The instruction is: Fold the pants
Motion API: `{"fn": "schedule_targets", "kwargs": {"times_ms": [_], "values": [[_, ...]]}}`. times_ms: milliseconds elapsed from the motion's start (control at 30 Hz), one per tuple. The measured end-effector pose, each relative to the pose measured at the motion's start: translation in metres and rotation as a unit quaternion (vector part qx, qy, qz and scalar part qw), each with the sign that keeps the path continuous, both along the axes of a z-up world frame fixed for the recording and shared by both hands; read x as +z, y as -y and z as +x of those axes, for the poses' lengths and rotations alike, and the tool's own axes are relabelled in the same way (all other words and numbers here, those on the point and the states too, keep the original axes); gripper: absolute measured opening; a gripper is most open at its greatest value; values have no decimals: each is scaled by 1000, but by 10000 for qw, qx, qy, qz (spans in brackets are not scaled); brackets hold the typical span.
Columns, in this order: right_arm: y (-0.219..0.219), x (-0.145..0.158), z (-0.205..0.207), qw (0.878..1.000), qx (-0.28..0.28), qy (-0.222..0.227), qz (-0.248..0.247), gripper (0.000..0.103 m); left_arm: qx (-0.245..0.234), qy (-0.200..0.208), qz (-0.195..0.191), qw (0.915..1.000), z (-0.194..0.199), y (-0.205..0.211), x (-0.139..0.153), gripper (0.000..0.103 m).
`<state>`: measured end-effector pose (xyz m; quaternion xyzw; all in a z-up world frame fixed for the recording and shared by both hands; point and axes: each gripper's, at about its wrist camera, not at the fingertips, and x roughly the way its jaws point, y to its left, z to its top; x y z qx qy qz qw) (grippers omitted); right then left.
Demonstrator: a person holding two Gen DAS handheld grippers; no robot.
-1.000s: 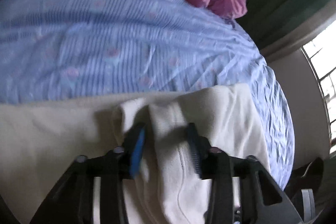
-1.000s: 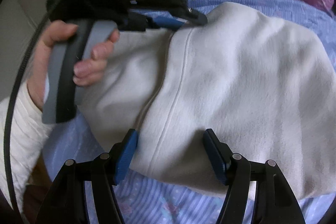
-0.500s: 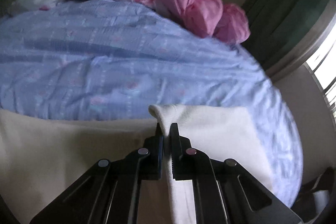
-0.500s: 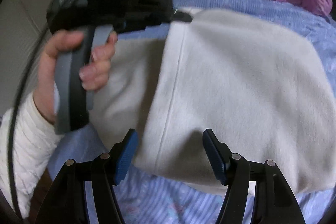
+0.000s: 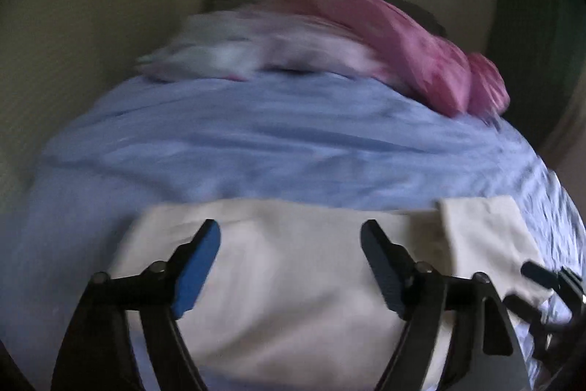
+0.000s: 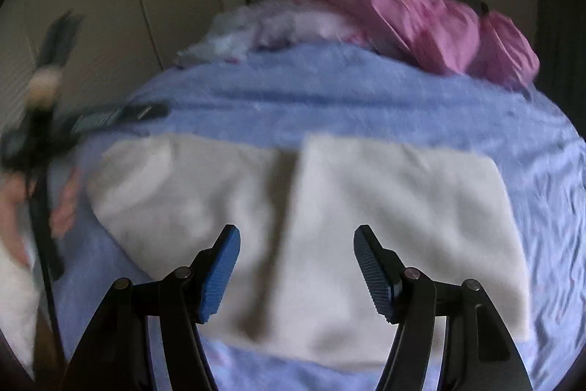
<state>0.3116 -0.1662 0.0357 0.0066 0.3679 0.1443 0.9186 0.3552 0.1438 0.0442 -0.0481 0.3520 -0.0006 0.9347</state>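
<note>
Hovering over the bed point(image 5: 293, 141), the left gripper point(image 5: 289, 266), jaws just spread and empty, looks down on the cream pants point(image 5: 293, 299) running crosswise. From the right wrist, the right gripper point(image 6: 296, 270) hangs unclenched above their middle; both sit equally near.

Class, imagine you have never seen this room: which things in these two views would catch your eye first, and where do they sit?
The cream pants catch the eye first, folded into a flat block on the near part of the blue bedsheet. Behind them, at the far end of the bed, lies a bright pink bundle of cloth. Close to the lens, the right gripper hangs open above the pants, gripping nothing.
</note>
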Motion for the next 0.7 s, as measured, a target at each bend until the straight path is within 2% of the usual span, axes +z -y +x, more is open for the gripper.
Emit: {"fn": "schedule_targets", "kwargs": {"times_ms": [100,167,300,400,433,533,600,633,700], "values": [[-49,6,18,9996,179,-44,212,66,370,-71,-104,9992,-24,-62,-15,85],[-86,4,32,9989,327,-111,313,66,562,-281,-293,9976,-31,-98,-38,85],[-142,-15,49,9979,506,-362,162,66,679,-545,-1256,9882,-34,-137,-84,85],[-175,-29,60,9973,574,-421,-174,66,640,-622,-2347,9680,-31,-157,-119,85],[-181,-33,63,9967,609,-484,-216,66,689,-638,-2539,9627,-30,-158,-126,85],[-187,-45,72,9957,627,-649,-197,66,912,-612,-3554,9283,-19,-172,-157,85],[-190,-53,77,9956,574,-710,-206,66,1099,-478,-3971,9099,-12,-177,-169,88],[-190,-57,79,9958,507,-732,-232,66,1167,-375,-4084,9045,-9,-177,-170,92],[-191,-67,83,9955,429,-804,-245,66,1236,-311,-4130,9018,-3,-176,-168,93]]}}
